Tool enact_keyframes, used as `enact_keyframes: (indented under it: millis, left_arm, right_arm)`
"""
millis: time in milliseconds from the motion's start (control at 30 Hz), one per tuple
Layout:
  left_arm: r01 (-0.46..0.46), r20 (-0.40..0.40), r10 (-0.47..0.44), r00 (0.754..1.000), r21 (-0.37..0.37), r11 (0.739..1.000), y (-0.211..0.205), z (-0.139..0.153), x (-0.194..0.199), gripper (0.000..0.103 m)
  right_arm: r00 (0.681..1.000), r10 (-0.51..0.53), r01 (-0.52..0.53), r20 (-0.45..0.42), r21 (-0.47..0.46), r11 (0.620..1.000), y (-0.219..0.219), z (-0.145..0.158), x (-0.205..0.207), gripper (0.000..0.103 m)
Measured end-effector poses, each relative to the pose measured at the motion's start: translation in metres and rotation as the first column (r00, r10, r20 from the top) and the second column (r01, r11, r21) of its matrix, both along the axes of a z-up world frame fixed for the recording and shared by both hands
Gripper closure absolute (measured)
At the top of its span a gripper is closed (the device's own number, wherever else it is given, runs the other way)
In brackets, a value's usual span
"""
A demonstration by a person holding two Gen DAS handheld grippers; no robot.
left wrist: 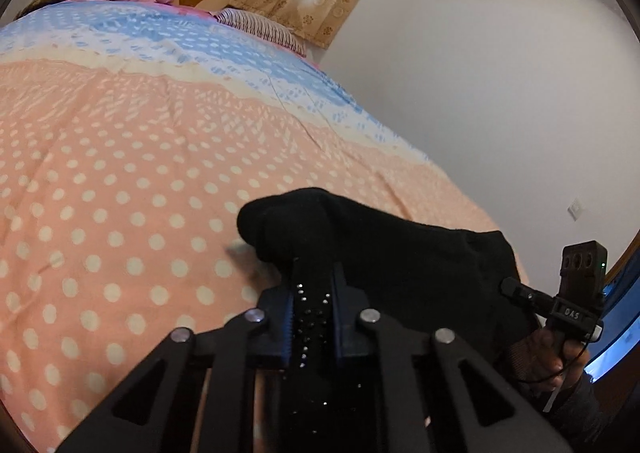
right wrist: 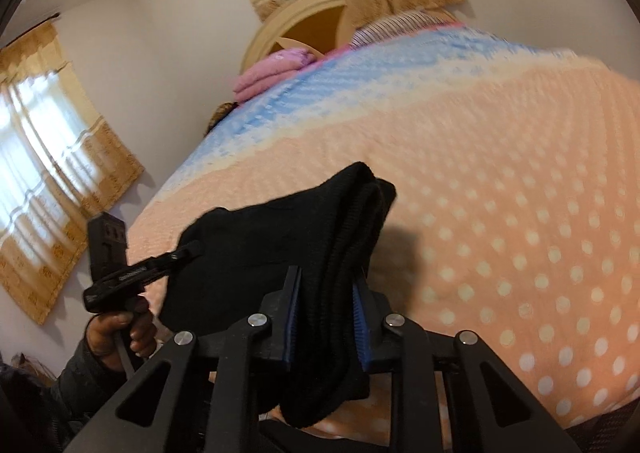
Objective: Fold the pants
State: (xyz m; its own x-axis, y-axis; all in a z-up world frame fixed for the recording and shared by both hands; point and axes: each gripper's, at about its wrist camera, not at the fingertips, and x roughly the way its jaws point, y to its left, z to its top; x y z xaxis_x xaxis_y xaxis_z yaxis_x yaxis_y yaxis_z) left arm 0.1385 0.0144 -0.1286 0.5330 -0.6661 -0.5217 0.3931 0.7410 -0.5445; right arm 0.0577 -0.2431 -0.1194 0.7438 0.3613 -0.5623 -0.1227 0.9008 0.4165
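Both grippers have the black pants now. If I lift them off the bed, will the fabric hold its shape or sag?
The black pants will probably sag: the knit cloth already bunches in thick folds between the right gripper pads. The span toward the left gripper drapes loosely, so expect it to droop in the middle. They are likely not slippery; the ribbed texture looks grippy.

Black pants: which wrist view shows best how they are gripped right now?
The right wrist view: the black pants bunch thickly between the right gripper, both blue pads visible, with the left gripper pinching their far edge. The left wrist view shows only dark cloth over shut jaws.
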Motion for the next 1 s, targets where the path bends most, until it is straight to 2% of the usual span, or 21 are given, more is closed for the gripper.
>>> enact_keyframes:
  millis: [100, 267, 433, 533, 567, 700, 767, 867, 933, 1000]
  left_arm:
    - [-0.019, 0.004, 0.019, 1.0, -0.054, 0.998, 0.016, 0.012, 0.0, 0.089]
    - [-0.103, 0.07, 0.108, 0.992, -0.074, 0.992, 0.062, 0.041, -0.004, 0.089]
    - [-0.232, 0.139, 0.231, 0.963, -0.007, 0.973, 0.116, 0.062, -0.009, 0.089]
    - [-0.322, 0.166, 0.311, 0.936, 0.042, 0.946, 0.15, 0.066, -0.011, 0.089]
    - [-0.36, 0.187, 0.34, 0.922, 0.081, 0.929, 0.16, 0.067, -0.013, 0.089]
    - [-0.428, 0.175, 0.4, 0.9, 0.173, 0.887, 0.183, 0.038, -0.007, 0.089]
    - [-0.438, 0.161, 0.411, 0.898, 0.222, 0.871, 0.187, 0.019, -0.003, 0.089]
    - [-0.425, 0.09, 0.416, 0.905, 0.242, 0.872, 0.19, -0.011, 0.006, 0.089]
    - [-0.418, 0.091, 0.408, 0.908, 0.225, 0.88, 0.19, -0.017, 0.001, 0.087]
    - [-0.415, 0.104, 0.402, 0.91, 0.225, 0.882, 0.187, -0.015, -0.005, 0.086]
  right_arm:
    - [0.998, 0.052, -0.051, 0.031, -0.035, 0.998, 0.019, 0.025, 0.009, 0.079]
    - [0.986, 0.158, -0.154, 0.054, -0.084, 0.985, 0.058, 0.046, 0.051, 0.08]
    - [0.963, 0.267, -0.264, 0.035, -0.075, 0.962, 0.117, 0.042, 0.132, 0.083]
    - [0.947, 0.321, -0.318, 0.032, -0.069, 0.946, 0.16, 0.037, 0.169, 0.085]
    - [0.941, 0.337, -0.334, 0.031, -0.071, 0.94, 0.176, 0.034, 0.18, 0.085]
    - [0.929, 0.371, -0.371, -0.024, -0.077, 0.925, 0.224, 0.005, 0.211, 0.085]
    - [0.929, 0.365, -0.369, -0.059, -0.093, 0.925, 0.237, -0.014, 0.221, 0.085]
    - [0.93, 0.35, -0.358, -0.109, -0.069, 0.931, 0.238, -0.034, 0.227, 0.084]
    - [0.929, 0.355, -0.361, -0.107, -0.046, 0.931, 0.231, -0.036, 0.22, 0.084]
    - [0.93, 0.356, -0.362, -0.096, -0.066, 0.93, 0.225, -0.031, 0.208, 0.084]
